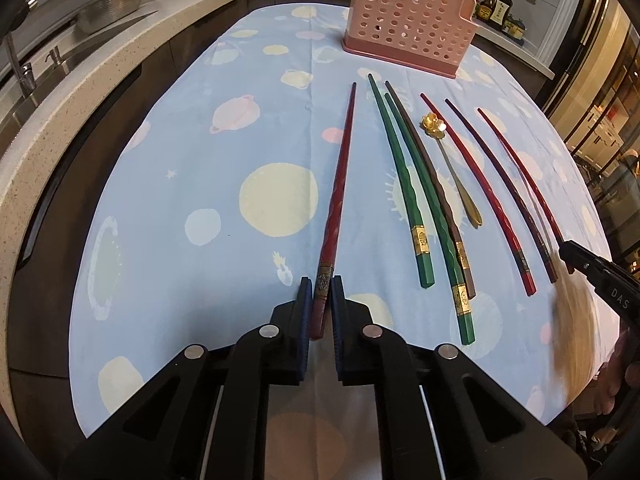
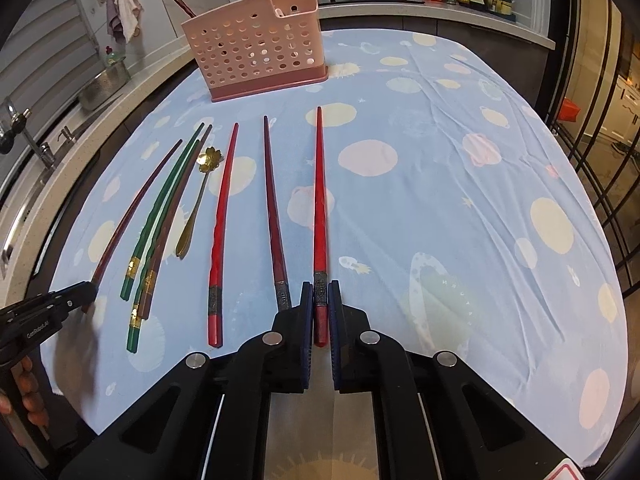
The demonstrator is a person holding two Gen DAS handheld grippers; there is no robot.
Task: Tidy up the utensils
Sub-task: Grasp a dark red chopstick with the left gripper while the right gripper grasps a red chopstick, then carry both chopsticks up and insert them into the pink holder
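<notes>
Left gripper (image 1: 321,294): jaws closed on the banded end of a dark red chopstick (image 1: 340,184).
Right gripper (image 2: 320,300): jaws clamped on the banded end of a bright red chopstick (image 2: 319,184).
Mid-table: green chopsticks (image 1: 404,184), gold spoon (image 1: 456,172) and others on the blue tablecloth (image 1: 200,152).
Far: pink utensil basket (image 2: 256,52), upright.

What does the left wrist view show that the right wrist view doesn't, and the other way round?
Only the left wrist view shows the left gripper closing around the leftmost dark red chopstick. Only the right wrist view shows the right gripper around the rightmost red chopstick, and a utensil handle sticking out of the pink holder. Both show the holder, green chopsticks, gold flower spoon and planet-print cloth.
</notes>
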